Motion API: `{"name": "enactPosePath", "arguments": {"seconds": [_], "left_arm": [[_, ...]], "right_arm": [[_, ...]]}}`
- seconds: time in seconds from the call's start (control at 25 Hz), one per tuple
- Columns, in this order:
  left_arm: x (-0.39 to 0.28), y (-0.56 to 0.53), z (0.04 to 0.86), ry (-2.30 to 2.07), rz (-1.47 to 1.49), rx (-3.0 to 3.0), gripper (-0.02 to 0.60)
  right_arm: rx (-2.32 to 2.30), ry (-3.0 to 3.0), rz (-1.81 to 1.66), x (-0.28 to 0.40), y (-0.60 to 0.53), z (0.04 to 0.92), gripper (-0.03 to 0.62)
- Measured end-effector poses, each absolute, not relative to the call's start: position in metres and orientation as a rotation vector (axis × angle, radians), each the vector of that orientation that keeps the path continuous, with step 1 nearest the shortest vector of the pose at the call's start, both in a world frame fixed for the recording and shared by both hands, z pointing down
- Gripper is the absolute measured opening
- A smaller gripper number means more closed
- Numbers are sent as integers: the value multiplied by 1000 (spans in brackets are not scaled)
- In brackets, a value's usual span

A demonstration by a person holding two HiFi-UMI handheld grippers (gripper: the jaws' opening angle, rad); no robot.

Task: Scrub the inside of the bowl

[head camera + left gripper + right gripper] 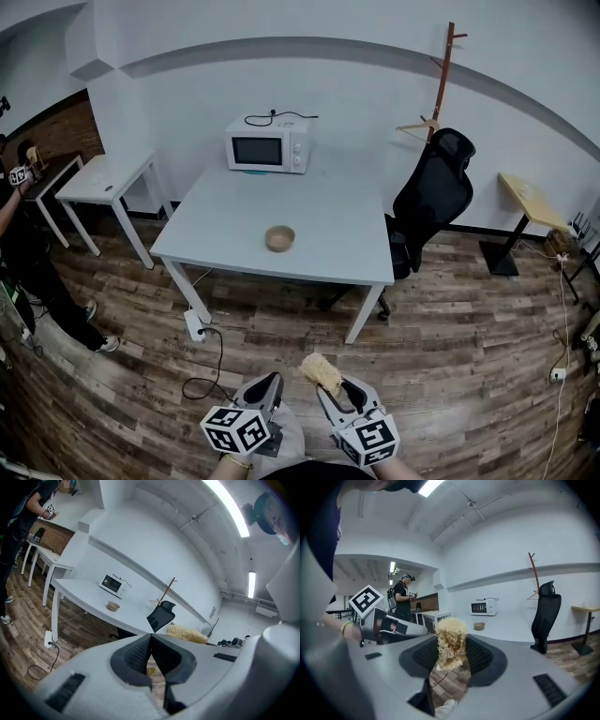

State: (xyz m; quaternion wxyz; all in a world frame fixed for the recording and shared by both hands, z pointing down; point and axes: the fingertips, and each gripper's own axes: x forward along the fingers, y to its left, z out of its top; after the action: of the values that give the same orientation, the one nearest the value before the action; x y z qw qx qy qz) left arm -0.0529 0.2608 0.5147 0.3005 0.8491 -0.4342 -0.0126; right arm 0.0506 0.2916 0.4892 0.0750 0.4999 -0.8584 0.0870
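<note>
Left hand-held gripper [151,636] closed, bowl [113,605] well beyond.

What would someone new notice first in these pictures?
The pale yellow fibrous scrubber clamped in the right gripper stands out low in the foreground. Beyond it, a small tan round bowl sits alone toward the near edge of the white rectangular table, with a white microwave at its far edge.

A white microwave [268,145] sits at the back of the big white desk [328,234] (its black cord loops on top). A black chair [431,197] stands just beside the desk, near a wooden coat stand [442,75]. A person [23,253] stands far left on the wood floor [450,356].
</note>
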Motion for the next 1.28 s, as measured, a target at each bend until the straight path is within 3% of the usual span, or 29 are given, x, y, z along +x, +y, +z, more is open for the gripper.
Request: {"name": "enactPosePath", "arguments": {"seconds": [1.28], "left_arm": [[-104,44,520,-1117,74,2283,18]], "right_arm": [[1514,-2512,266,-6,75,474,166]]}}
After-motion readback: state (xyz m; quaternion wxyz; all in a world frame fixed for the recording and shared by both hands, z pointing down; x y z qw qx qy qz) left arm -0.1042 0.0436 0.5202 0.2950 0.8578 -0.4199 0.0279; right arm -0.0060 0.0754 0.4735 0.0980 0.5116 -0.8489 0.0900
